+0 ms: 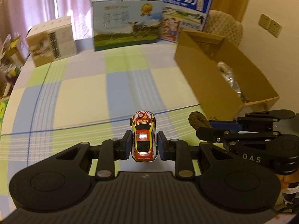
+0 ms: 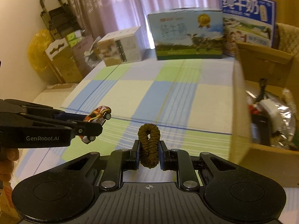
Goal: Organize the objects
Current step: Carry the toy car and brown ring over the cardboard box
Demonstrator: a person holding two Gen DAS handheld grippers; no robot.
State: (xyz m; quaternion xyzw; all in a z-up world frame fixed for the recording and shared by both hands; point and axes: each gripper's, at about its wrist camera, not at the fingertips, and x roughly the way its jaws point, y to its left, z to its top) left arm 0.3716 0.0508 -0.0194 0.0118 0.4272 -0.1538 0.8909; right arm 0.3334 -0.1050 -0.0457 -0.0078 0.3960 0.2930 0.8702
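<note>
Step in hand, as judged: both items are picked and carried above the checked tablecloth [image 1: 84, 93]; drop-off into the open cardboard box [image 1: 203, 78] is not yet done.

Left gripper [image 1: 143, 145]: fingers closed snugly on the toy car [image 1: 143, 140], held by its flanks, centre of the left wrist view, nose pointing away, clear of the cloth. In the right wrist view the same car [image 2: 97, 117] is seen at left-centre, tilted, pinched in the left gripper.

Right gripper [image 2: 149, 155]: fingers closed on the brown hair tie [image 2: 149, 145], loop standing upright between the pads, lower centre of the frame. In the left wrist view it is seen at right-centre [image 1: 198, 120].

The box sits at the right edge of both frames and is already partly filled with foil-like packaging; contents cannot be told exactly.

Next move, as judged: each gripper is to be carried right over the box rim, then opened above a free spot; the near wall must be cleared first.

Readable text: "GTRW" mirrored on the car windscreen; "DAS" on the right gripper body; "GenRobot.AI" on the left gripper body; "纯牛奶" on the blue milk carton [image 2: 246, 18], upper right. Print on the other cartons is too blurred.
</note>
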